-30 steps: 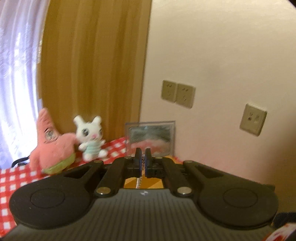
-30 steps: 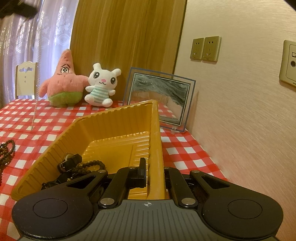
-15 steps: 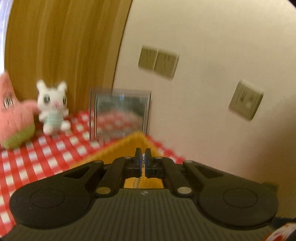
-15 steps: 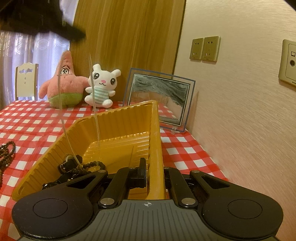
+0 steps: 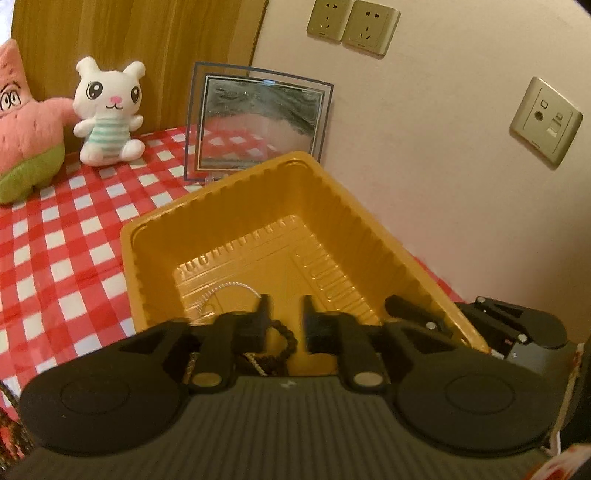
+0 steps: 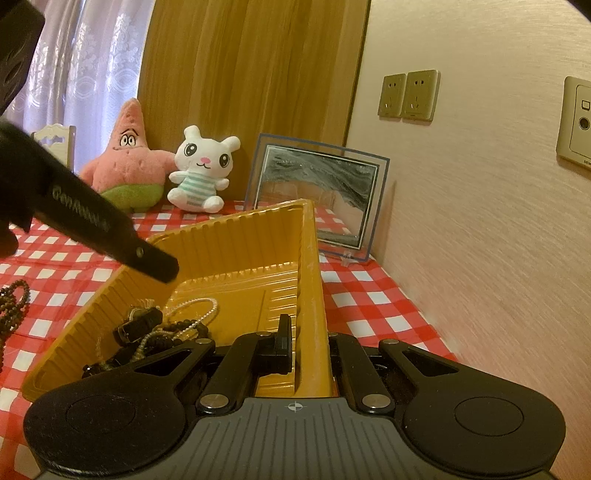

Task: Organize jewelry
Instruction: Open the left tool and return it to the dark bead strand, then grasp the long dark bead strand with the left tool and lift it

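Observation:
A yellow plastic tray (image 5: 236, 192) (image 6: 236, 236) stands on the red checked tablecloth. My left gripper (image 5: 287, 317) hovers over its near end, tilted down, and its jaws are opening with nothing pressed between the pads. A thin silver chain (image 5: 231, 287) (image 6: 199, 306) lies loose on the tray floor beside a heap of dark beaded jewelry (image 5: 286, 341) (image 6: 147, 332). My right gripper (image 6: 308, 343) is shut on the tray's right wall. It shows in the left wrist view as a black finger (image 5: 406, 310) on the rim. In the right wrist view the left gripper (image 6: 159, 264) reaches in from the upper left.
A dark bead strand (image 6: 14, 306) lies on the cloth left of the tray. Behind the tray stand a glass picture frame (image 5: 258, 122), a white bunny plush (image 5: 107, 110) and a pink star plush (image 5: 26, 136). The wall with sockets (image 5: 352, 22) runs close along the right.
My left gripper came down over the tray and its jaws parted. The silver chain that hung from it now lies in the tray. The right gripper has not moved.

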The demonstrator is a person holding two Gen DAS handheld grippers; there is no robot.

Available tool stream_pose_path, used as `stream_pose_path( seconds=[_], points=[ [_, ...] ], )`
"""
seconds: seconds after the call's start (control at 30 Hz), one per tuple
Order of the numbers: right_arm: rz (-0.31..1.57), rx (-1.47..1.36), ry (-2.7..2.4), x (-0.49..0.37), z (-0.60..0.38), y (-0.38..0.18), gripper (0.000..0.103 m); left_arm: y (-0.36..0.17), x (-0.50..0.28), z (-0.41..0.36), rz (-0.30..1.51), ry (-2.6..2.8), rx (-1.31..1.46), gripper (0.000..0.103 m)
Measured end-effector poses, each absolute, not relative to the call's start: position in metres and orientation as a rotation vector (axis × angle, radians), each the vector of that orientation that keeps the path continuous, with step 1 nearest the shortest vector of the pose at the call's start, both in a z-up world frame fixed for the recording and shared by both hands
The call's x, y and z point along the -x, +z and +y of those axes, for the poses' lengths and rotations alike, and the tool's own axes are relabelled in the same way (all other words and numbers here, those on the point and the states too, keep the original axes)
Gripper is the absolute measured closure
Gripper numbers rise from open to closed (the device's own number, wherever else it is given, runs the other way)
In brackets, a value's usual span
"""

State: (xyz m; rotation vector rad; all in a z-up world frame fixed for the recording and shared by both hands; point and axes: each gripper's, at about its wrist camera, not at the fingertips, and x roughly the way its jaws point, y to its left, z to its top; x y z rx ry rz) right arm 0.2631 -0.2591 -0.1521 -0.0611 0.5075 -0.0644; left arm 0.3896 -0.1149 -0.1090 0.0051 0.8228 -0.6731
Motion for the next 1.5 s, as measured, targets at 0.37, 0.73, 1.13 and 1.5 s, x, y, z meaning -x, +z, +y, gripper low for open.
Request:
stream_pose_path(
  seconds=[0.37, 0.73, 1.13, 1.5],
  points=[
    [0.503, 0.061, -0.059, -0.262, -0.26, -0.153, 0.098, -0.072, -0.341, -0.063, 0.626, -0.523, 0.071, 0.069],
    [0.518, 0.071, -0.06, -0.262, -0.261, -0.156, 0.098, -0.126, -0.256, 0.026, 0.842, -0.212, -0.034, 0.071],
    [0.534, 0.08, -0.058, -0.26, -0.261, -0.159, 0.098, -0.142, -0.249, 0.058, 0.816, -0.093, -0.174, 0.075],
    [0.534, 0.081, -0.058, -0.26, -0.261, -0.158, 0.098, -0.157, -0.282, 0.05, 0.79, -0.131, -0.332, 0.075]
  ],
)
